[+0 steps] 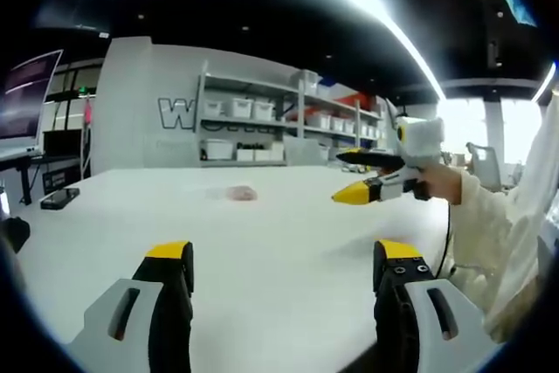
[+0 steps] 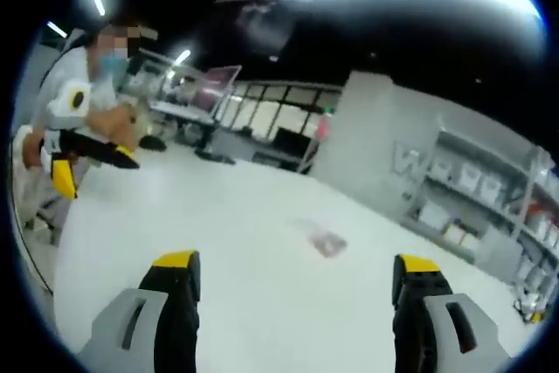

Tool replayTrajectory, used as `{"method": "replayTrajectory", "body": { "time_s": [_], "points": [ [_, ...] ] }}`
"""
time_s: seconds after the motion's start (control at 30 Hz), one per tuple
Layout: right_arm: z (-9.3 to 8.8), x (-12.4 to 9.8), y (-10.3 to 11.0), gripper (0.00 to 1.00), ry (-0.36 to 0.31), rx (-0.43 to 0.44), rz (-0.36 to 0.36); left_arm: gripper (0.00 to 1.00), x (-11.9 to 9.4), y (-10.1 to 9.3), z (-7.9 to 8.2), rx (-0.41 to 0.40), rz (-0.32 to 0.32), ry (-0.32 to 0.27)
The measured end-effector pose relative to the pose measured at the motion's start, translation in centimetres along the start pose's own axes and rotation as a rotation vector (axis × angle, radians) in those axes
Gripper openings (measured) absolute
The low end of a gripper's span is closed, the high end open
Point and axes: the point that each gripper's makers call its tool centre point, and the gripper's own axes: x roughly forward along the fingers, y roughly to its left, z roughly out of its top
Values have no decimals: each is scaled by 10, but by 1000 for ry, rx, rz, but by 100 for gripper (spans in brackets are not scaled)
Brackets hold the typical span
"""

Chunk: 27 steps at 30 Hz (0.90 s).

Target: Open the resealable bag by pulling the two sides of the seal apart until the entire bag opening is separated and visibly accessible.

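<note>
A small clear resealable bag (image 1: 240,192) with something pinkish inside lies flat on the white table (image 1: 288,242), well ahead of both grippers. My left gripper (image 1: 284,255) is open, its yellow-tipped jaws wide apart and holding nothing. In the right gripper view the bag (image 2: 326,240) sits beyond my right gripper (image 2: 297,264), which is also open and holds nothing. The right gripper (image 1: 371,176) comes into the left gripper view from the right, held by a hand in a white sleeve. In the right gripper view the left gripper (image 2: 87,159) hovers over the table's left side.
A flat black device (image 1: 59,197) lies near the table's left edge. Shelves with white bins (image 1: 262,120) stand behind the table, and a screen (image 1: 26,98) is at far left. A person (image 2: 83,93) stands at the table's left in the right gripper view.
</note>
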Motion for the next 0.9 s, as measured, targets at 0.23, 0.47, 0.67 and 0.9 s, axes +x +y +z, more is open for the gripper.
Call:
{"method": "replayTrajectory", "body": {
  "time_s": [0.23,0.47,0.67,0.9],
  "points": [
    [4,6,2,92,20,-33,28,83,-1,0,-1,-1,0,3],
    [1,14,6,92,43,-90,35,83,-1,-1,-1,1,-2,3],
    [3,21,6,92,54,-149,37,83,-1,0,0,0,2,-2],
    [2,30,3,91,66,-183,23,83,-1,0,0,2,0,0]
  ]
}}
